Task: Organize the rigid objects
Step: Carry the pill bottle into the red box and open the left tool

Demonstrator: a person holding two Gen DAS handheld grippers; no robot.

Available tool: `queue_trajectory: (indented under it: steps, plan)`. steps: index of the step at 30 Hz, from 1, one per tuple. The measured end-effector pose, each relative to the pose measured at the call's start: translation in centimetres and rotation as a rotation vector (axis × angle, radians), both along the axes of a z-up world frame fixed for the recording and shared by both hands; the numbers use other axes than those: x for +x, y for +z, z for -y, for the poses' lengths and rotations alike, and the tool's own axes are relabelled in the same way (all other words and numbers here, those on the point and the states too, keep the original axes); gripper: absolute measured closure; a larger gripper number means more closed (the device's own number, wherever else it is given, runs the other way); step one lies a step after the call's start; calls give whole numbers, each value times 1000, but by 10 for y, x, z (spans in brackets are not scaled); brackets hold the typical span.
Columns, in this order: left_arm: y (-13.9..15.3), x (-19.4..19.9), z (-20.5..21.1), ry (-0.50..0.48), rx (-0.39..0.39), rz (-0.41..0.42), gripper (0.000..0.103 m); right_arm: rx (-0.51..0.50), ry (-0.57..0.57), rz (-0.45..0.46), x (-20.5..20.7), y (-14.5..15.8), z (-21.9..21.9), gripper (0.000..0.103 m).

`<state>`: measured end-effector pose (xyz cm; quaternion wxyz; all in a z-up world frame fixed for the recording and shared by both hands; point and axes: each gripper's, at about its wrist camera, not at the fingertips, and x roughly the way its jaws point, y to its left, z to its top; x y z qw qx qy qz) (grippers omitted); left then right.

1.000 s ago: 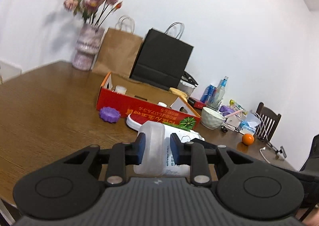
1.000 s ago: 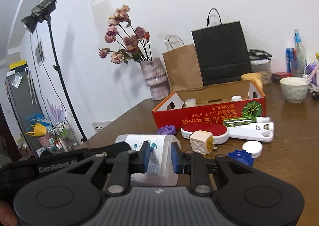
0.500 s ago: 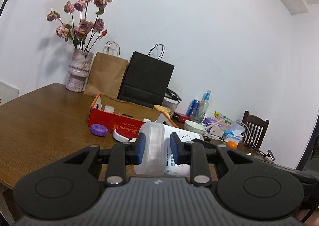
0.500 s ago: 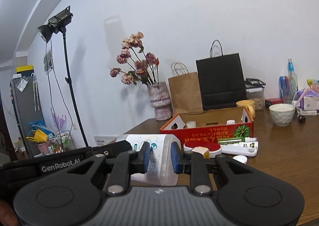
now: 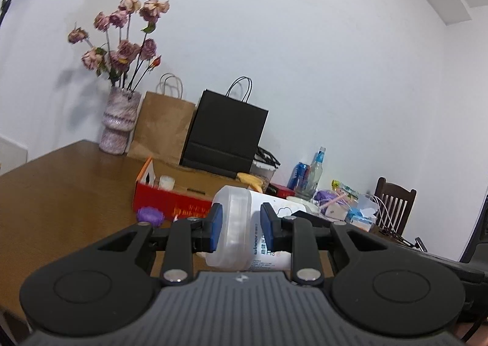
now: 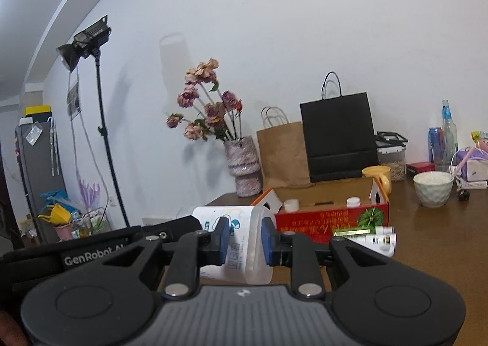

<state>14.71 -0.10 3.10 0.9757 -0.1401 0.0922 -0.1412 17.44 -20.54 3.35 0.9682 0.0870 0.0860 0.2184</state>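
A white plastic bottle lies sideways, held in the air between both grippers. My left gripper is shut on one end of it. My right gripper is shut on the other end of the bottle. The left gripper's body shows at the left of the right wrist view. Behind the bottle, a red open cardboard box sits on the wooden table, with small white jars inside. The box also shows in the left wrist view.
A purple lid lies left of the box. White tubes lie in front of it. A flower vase, a brown bag, a black bag, a yellow mug, a white bowl and bottles stand behind. A chair stands at the right.
Both grippers have lifted the bottle higher above the table and tilted upward. The table items have sunk lower in both views. The grips have not changed.
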Motion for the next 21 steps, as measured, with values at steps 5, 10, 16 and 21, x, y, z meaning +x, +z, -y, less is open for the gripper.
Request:
queue_trajectory:
  steps: [5, 10, 16, 21]
  plan:
    - [26, 58, 4, -18, 21, 33, 76, 14, -3, 16, 61, 27, 4, 81]
    - [53, 144, 3, -19, 48, 35, 76, 83, 30, -31, 153, 55, 8, 81]
    - [75, 247, 2, 12, 54, 27, 76, 89, 51, -111, 260, 78, 5, 81]
    - [74, 340, 2, -24, 40, -43, 76, 100, 43, -276, 356, 70, 8, 81]
